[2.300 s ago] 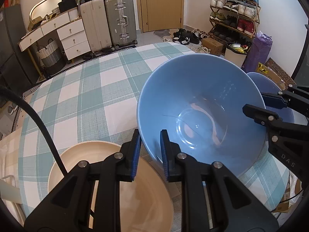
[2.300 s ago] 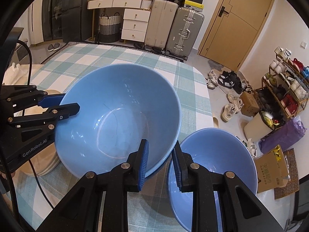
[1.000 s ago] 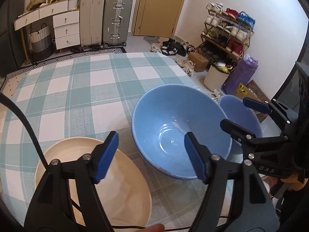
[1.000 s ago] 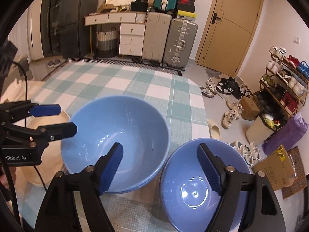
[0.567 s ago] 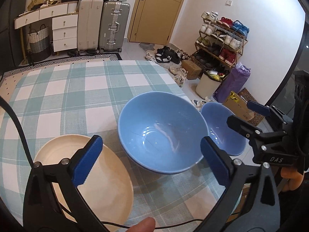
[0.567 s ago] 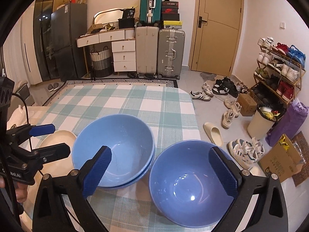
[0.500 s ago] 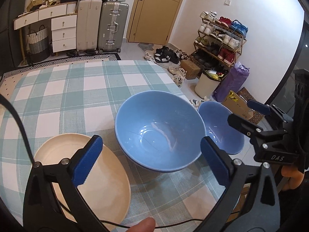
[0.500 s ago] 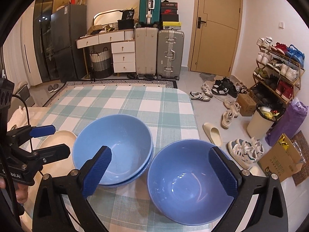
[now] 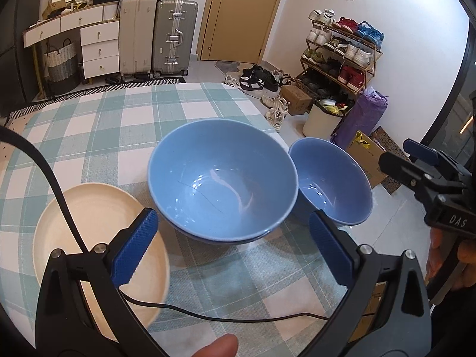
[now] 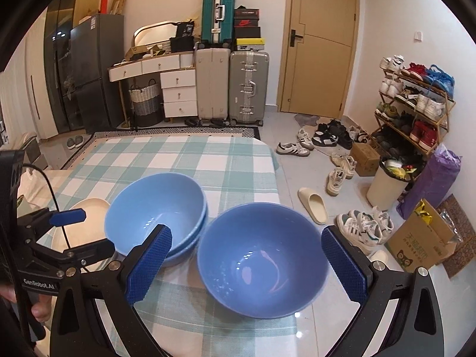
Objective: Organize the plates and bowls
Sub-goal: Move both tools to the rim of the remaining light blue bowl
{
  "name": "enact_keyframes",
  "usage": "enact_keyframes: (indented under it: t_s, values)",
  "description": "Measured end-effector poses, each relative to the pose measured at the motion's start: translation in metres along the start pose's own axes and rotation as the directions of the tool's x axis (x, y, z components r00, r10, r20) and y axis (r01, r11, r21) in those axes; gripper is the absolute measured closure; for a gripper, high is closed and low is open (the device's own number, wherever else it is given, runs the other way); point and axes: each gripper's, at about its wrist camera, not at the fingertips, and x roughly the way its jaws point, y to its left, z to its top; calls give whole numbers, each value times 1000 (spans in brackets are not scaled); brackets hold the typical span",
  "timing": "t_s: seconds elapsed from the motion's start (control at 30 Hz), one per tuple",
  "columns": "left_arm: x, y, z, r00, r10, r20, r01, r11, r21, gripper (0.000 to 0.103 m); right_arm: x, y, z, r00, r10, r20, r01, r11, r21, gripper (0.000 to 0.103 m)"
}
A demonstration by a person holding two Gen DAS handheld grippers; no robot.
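Note:
Two blue bowls sit nested as a stack (image 9: 223, 178) on the checked tablecloth (image 9: 119, 125), and they also show in the right wrist view (image 10: 154, 211). A single blue bowl (image 10: 261, 267) stands just right of the stack (image 9: 330, 181), close to the table's right edge. A cream plate (image 9: 98, 238) lies left of the stack (image 10: 86, 220). My left gripper (image 9: 232, 220) is open wide, drawn back in front of the stack and holding nothing. My right gripper (image 10: 245, 233) is open wide in front of the single bowl, not touching it.
A black cable (image 9: 208, 316) trails across the cloth near the front edge, and a thumb (image 9: 217, 346) shows at the bottom. Right of the table the floor holds shoes (image 10: 360, 229), a cardboard box (image 10: 422, 244) and a bin (image 10: 386, 184). Suitcases (image 10: 232, 89) stand at the back.
Both grippers were shut on the upper blue bowl's rim. They let go, opened wide and drew back from the table. The bowl now rests nested in the one below.

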Motion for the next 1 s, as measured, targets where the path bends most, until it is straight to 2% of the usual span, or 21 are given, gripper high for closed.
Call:
enact_keyframes:
  t_s: [0.3,0.67,0.9,1.0]
  values:
    - [19,-32,-4,999,-29,-30,29,999,19,3,-4,-43,-13,999,-47,-13,48,997,57,1]
    - [37,-76,-9,997,-54,-62,57,997,46,3,-2,-76,-33,998,-57,-38,60,994,90,1]
    - [48,-98,-11,992,-87,-89,94,993,77,17,-1,-96,-40,998,-52,-47,57,992,117,1]
    - [53,-106,-11,988,-109,-108,119,989,87,31,1,-103,-43,998,-45,-50,51,990,128,1]
